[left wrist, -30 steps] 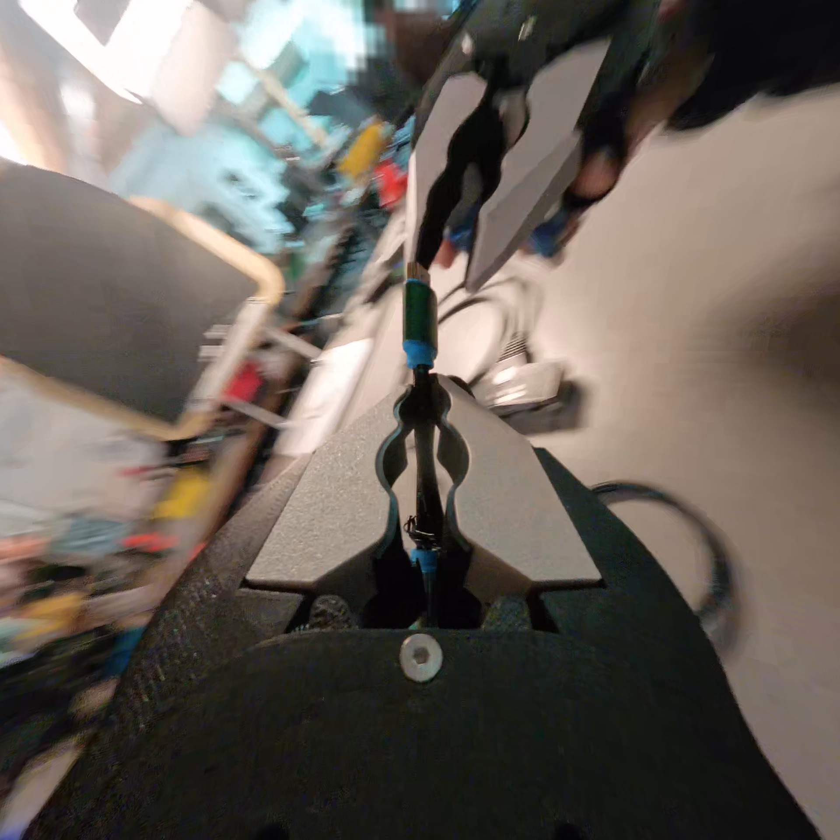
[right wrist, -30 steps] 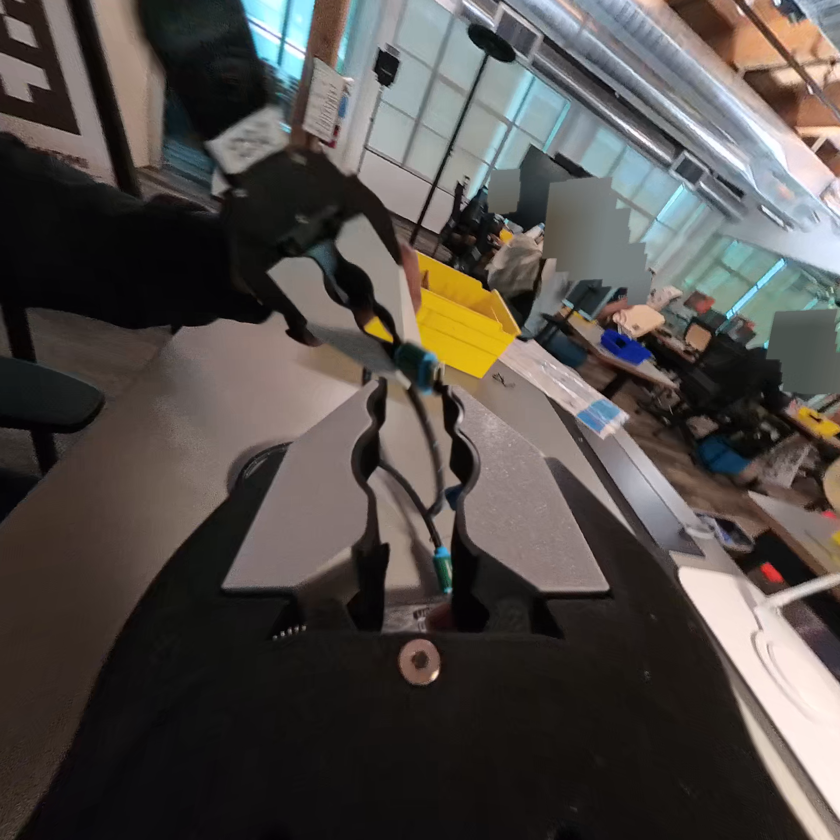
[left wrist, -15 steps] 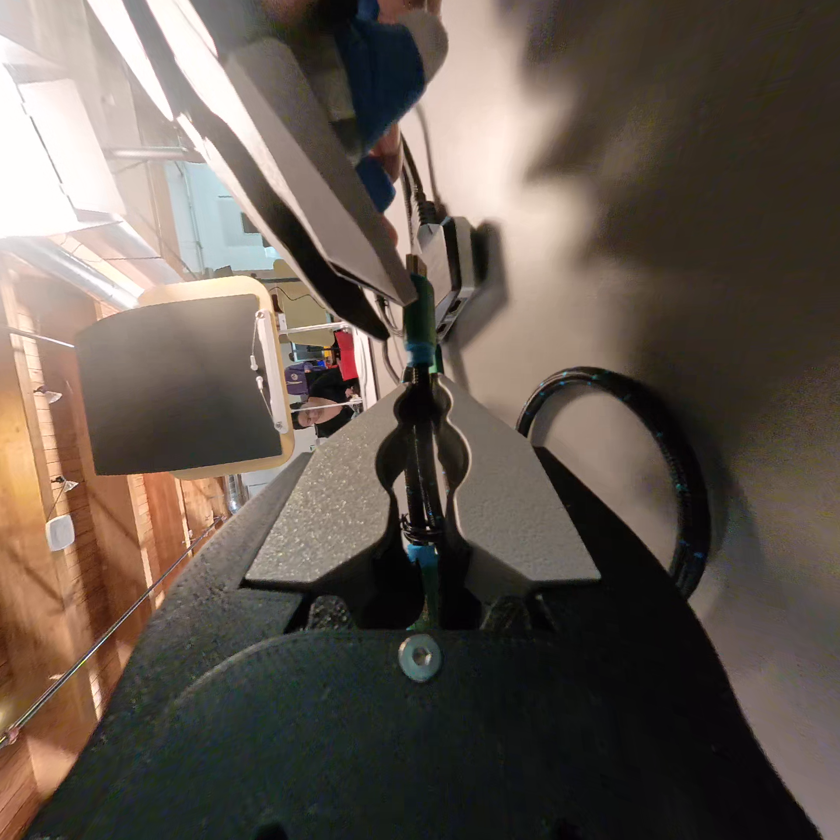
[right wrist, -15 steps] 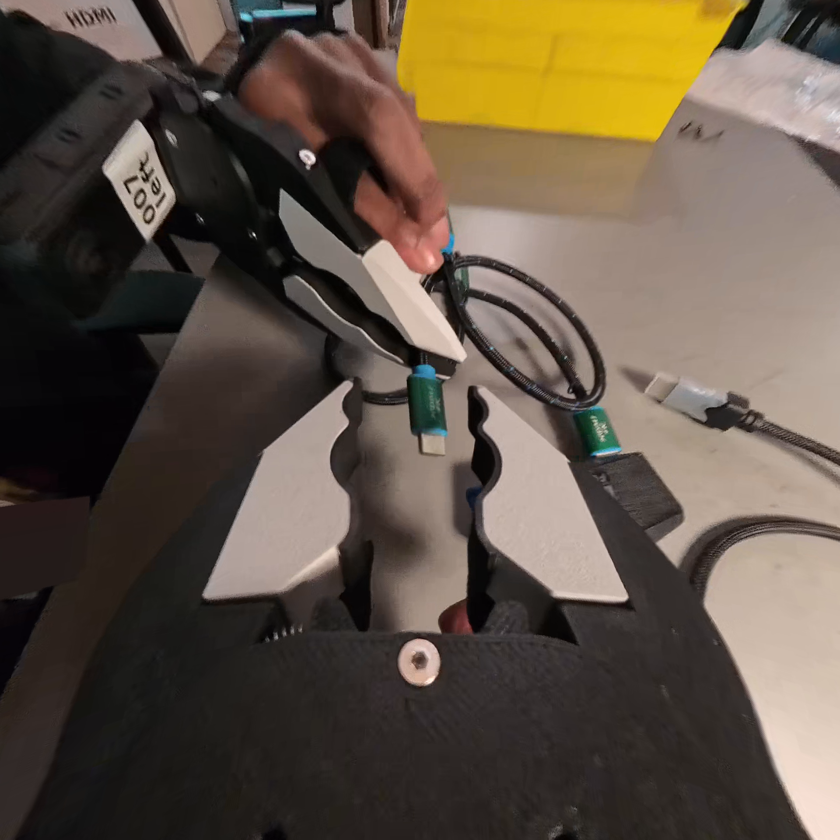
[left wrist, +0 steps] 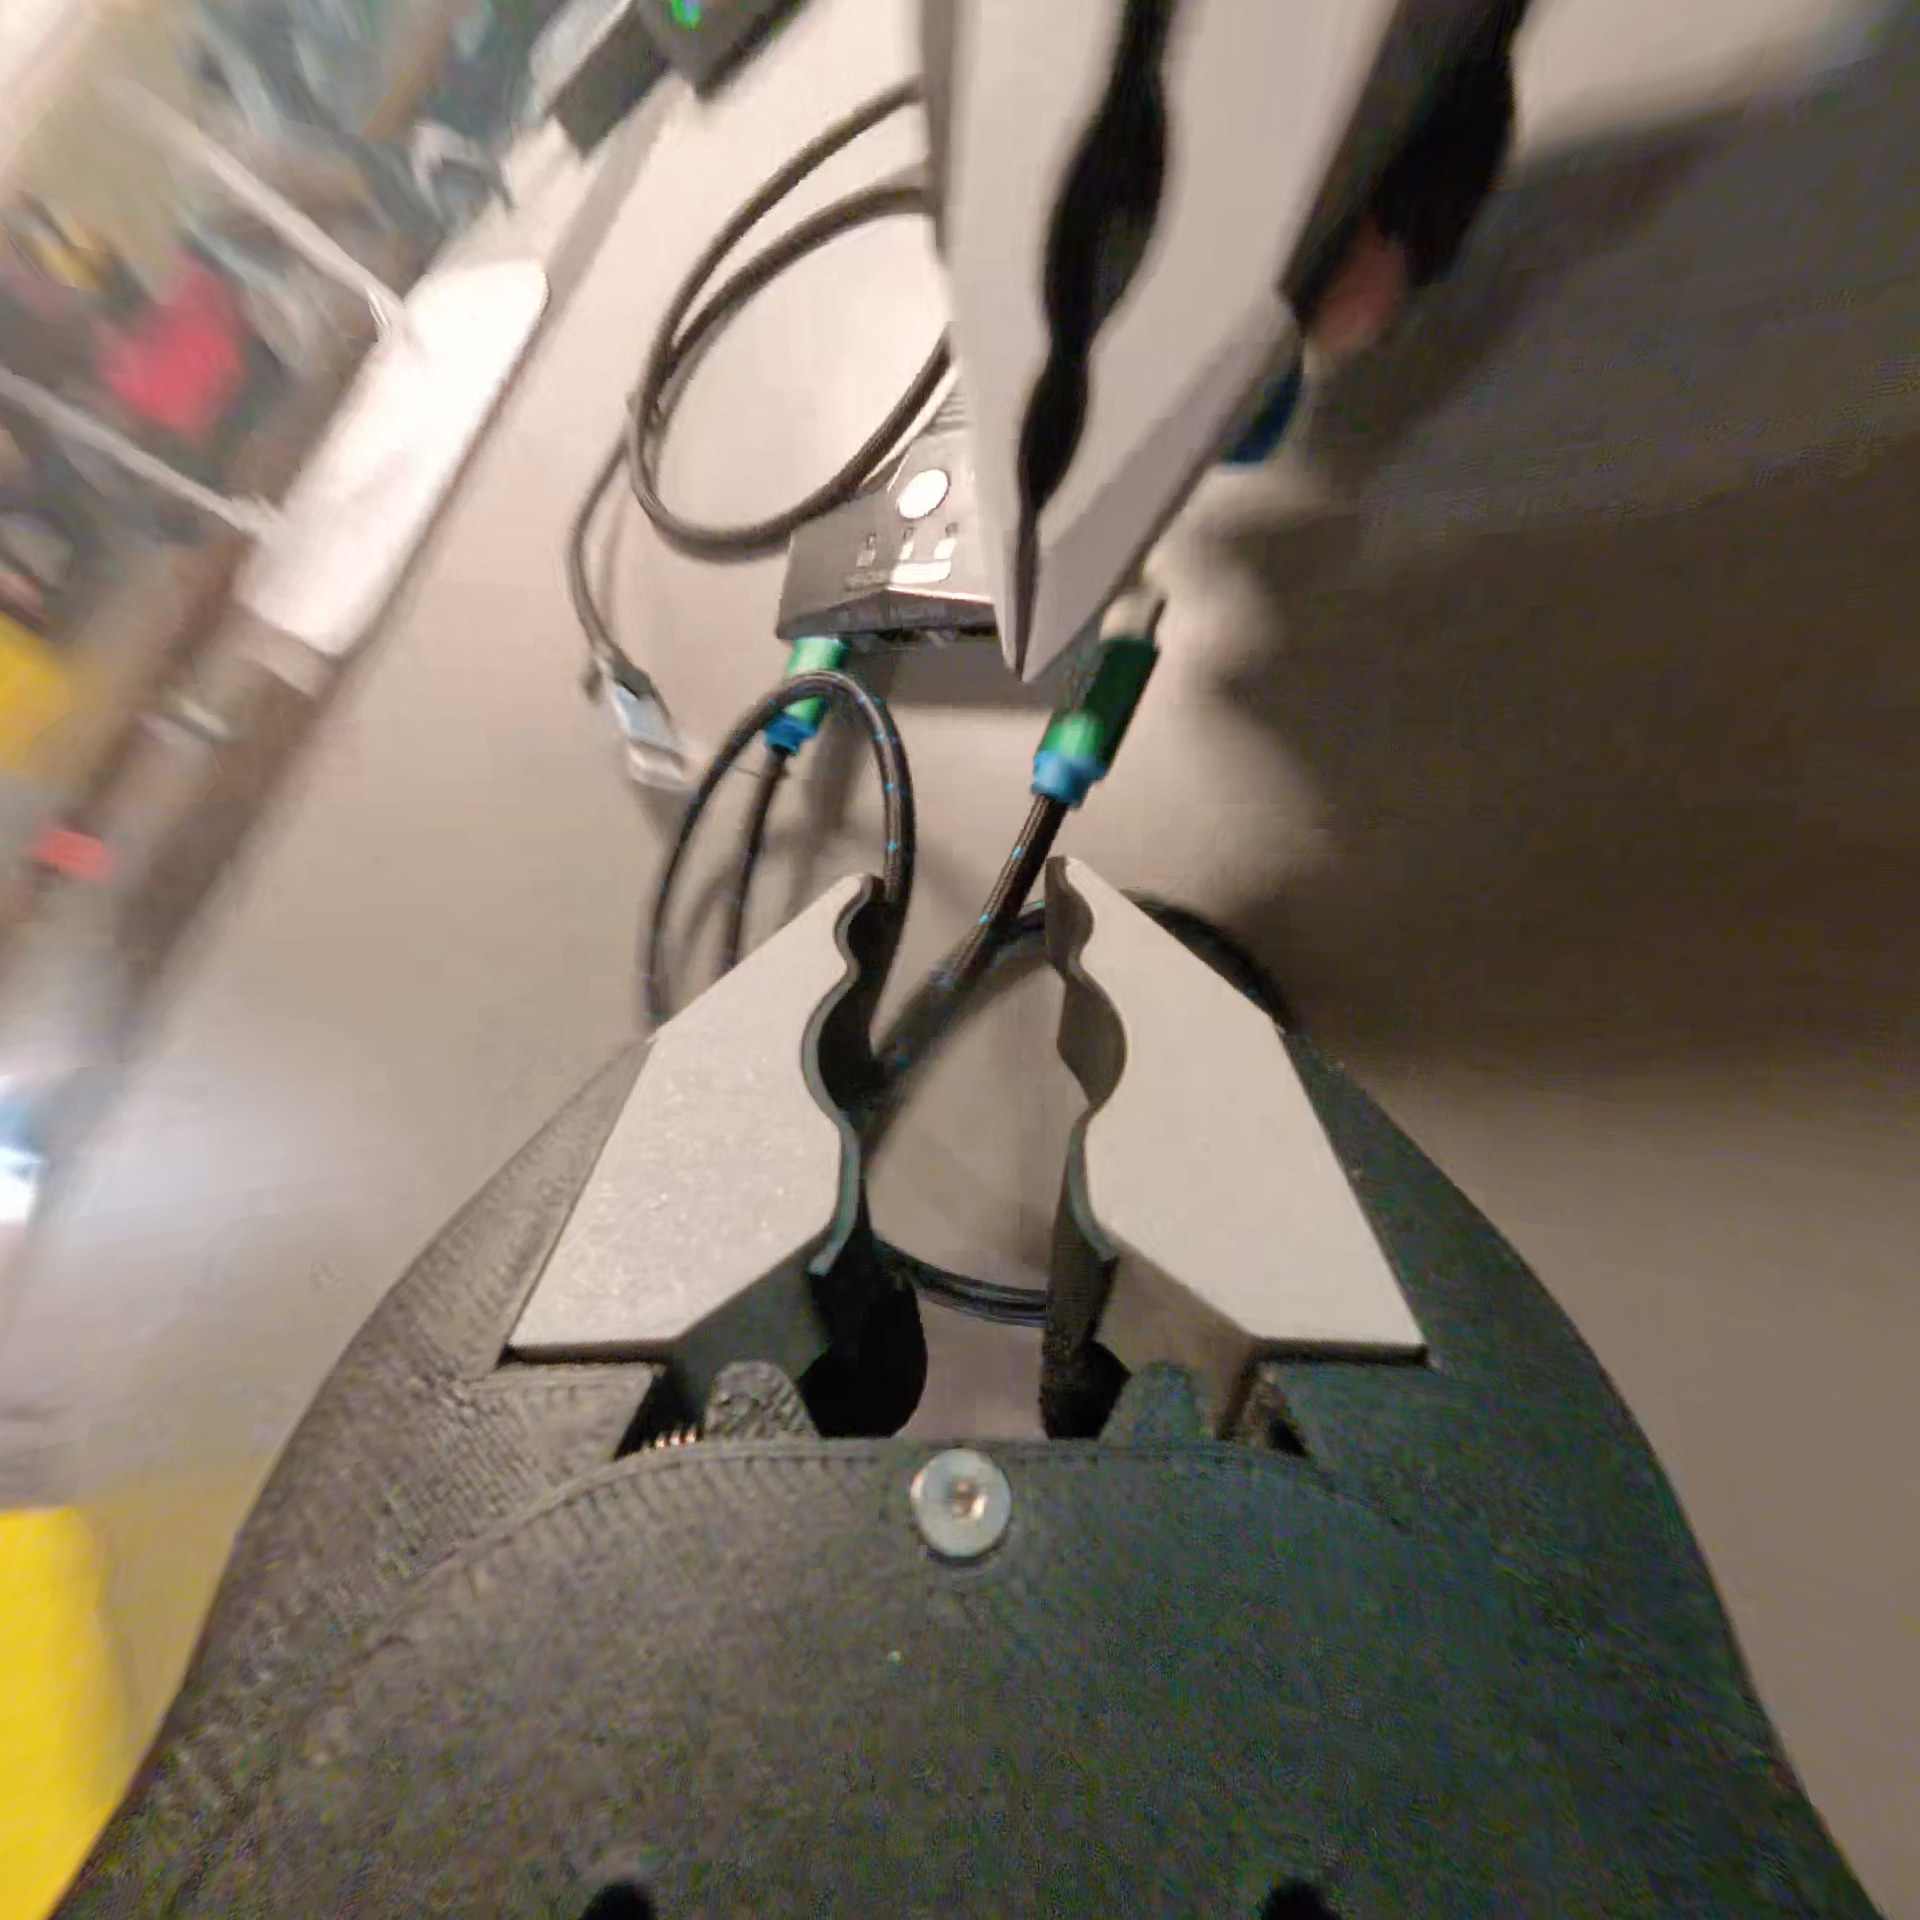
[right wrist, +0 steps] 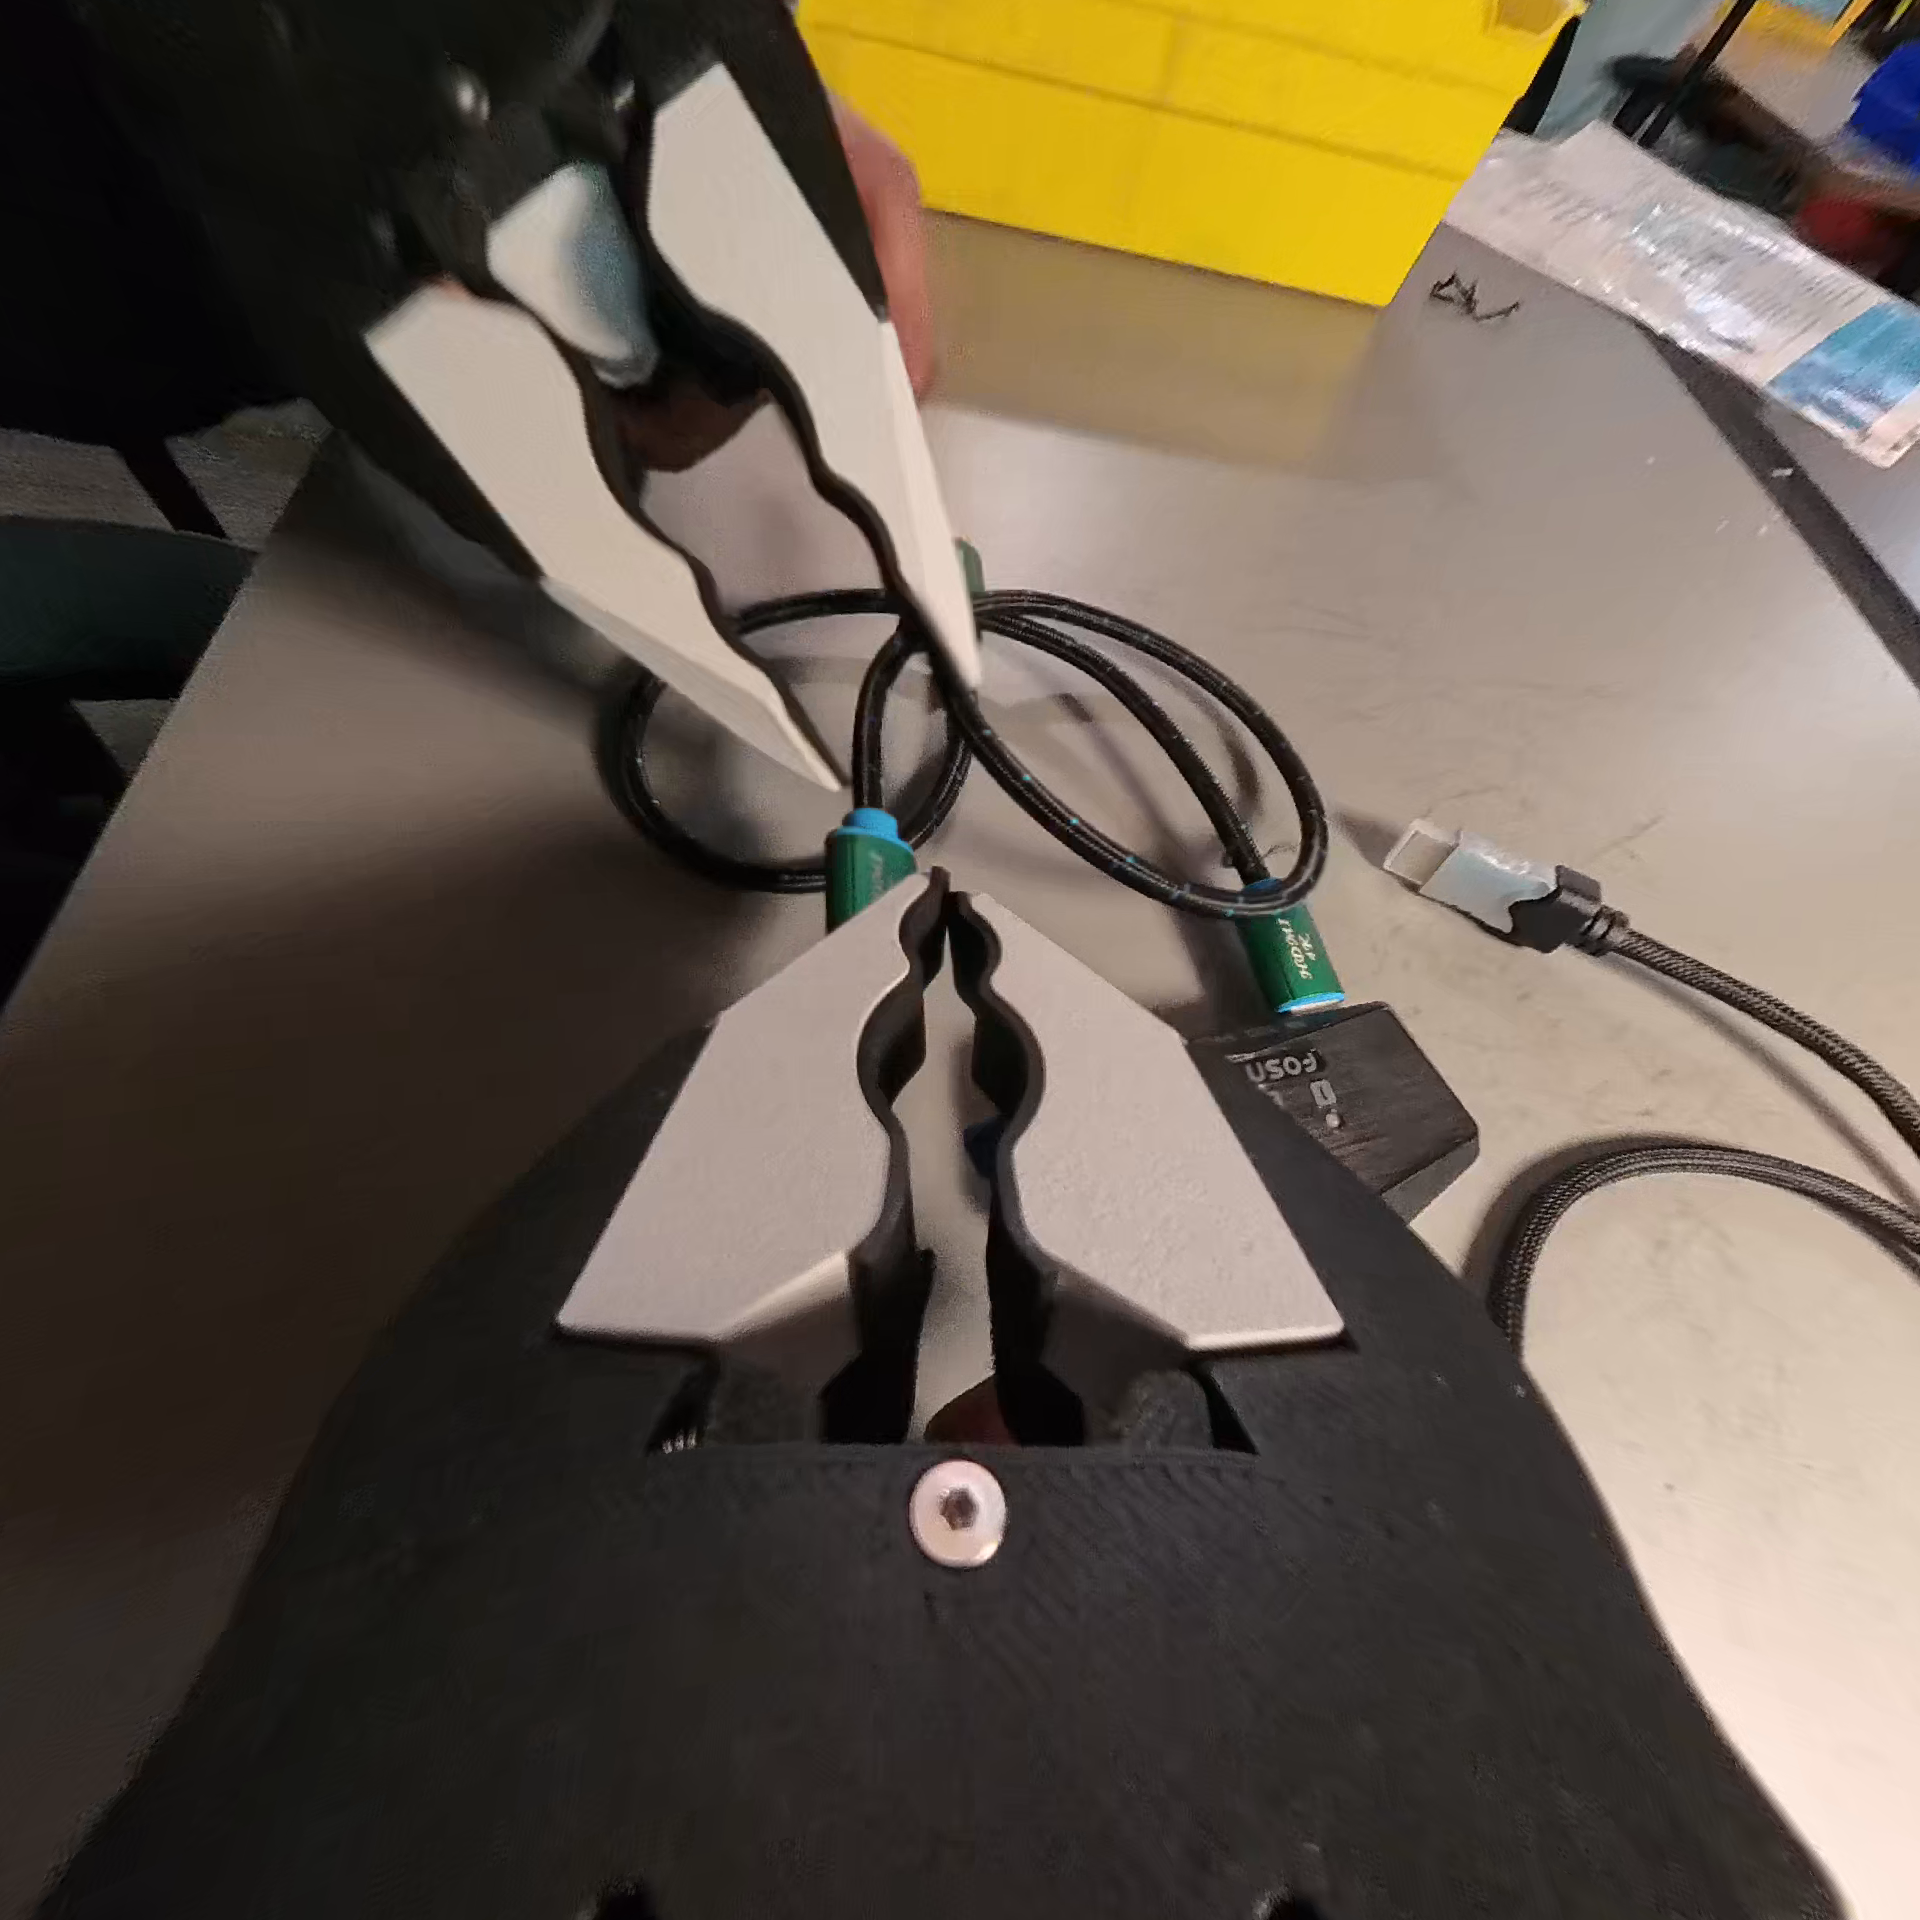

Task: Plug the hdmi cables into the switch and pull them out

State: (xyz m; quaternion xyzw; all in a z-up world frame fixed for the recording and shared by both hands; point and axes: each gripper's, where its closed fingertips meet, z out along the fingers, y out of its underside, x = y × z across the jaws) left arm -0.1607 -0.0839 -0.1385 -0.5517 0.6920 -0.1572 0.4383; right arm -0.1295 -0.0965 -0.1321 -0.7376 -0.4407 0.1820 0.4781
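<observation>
My right gripper (right wrist: 940, 888) is shut on the metal end of a green HDMI plug (right wrist: 868, 862), just above the grey table. The black switch (right wrist: 1351, 1112) lies to its right, with a second green plug (right wrist: 1294, 956) in one port. My left gripper (left wrist: 956, 873) is open, and the held plug's black braided cable (left wrist: 997, 883) runs loosely between its fingers. In the left wrist view the right gripper (left wrist: 1023, 655) holds the plug (left wrist: 1091, 696) close to the switch (left wrist: 883, 561). The open left gripper (right wrist: 894, 727) also shows in the right wrist view.
A loose silver-headed plug (right wrist: 1475, 883) on a grey braided cable lies right of the switch. Cable loops (right wrist: 1091, 748) lie on the table behind the plugs. A yellow bin (right wrist: 1143, 135) stands at the far edge, with a clear plastic bag (right wrist: 1714, 270) to its right.
My right gripper has closed on the green plug. My left gripper has opened and let go of the cable. Both have come down towards the switch.
</observation>
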